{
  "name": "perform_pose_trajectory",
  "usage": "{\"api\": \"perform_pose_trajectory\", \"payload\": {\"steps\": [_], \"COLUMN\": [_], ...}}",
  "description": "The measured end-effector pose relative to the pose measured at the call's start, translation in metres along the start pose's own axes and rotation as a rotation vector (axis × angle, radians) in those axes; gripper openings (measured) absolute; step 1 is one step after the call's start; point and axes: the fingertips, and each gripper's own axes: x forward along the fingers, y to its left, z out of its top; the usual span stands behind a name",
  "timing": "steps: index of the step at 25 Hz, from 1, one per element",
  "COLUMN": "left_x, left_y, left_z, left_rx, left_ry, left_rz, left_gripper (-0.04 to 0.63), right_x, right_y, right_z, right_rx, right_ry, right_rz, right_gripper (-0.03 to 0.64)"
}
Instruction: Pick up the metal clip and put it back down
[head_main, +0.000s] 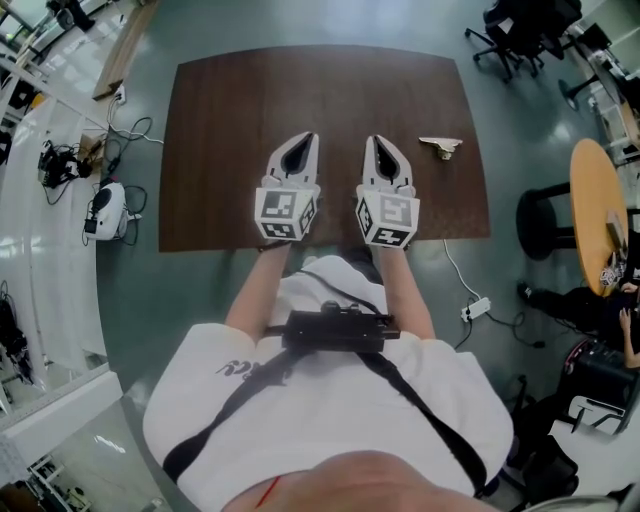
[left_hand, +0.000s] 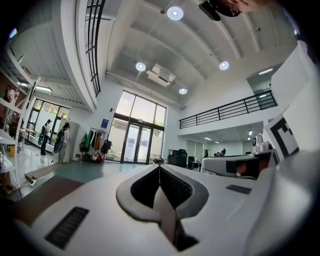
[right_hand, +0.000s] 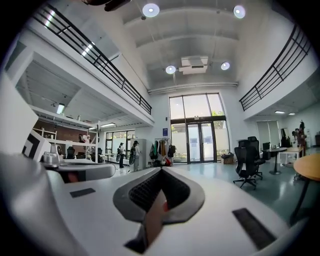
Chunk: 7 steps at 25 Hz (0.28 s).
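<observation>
Lying on the table (head_main: 220, 130), metal clip (head_main: 441, 147) right of right gripper (head_main: 384, 150).

The pale metal clip (head_main: 441, 147) lies flat on the brown table (head_main: 230, 140), toward its far right.

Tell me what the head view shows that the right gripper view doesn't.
Only the head view: the metal clip lying on the brown table, apart from the grippers and to the right of them. Only the right gripper view: the hall ahead, with glass doors and an office chair. Both: the right gripper and left gripper side by side, the right one's jaws together with nothing between them.
</observation>
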Motion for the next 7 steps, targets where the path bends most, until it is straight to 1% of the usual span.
{"api": "perform_pose_trajectory", "payload": {"steps": [7], "left_x": [0.0004], "left_y": [-0.0066], "left_z": [0.0048], "left_rx": [0.014], "left_ry": [-0.019], "left_rz": [-0.031], "left_gripper": [0.014], "right_x": [-0.0003], "right_y": [0.0044], "right_z": [-0.0032], "right_rx": [-0.025], "right_ry": [0.007], "right_rz": [0.000], "right_gripper": [0.008]}}
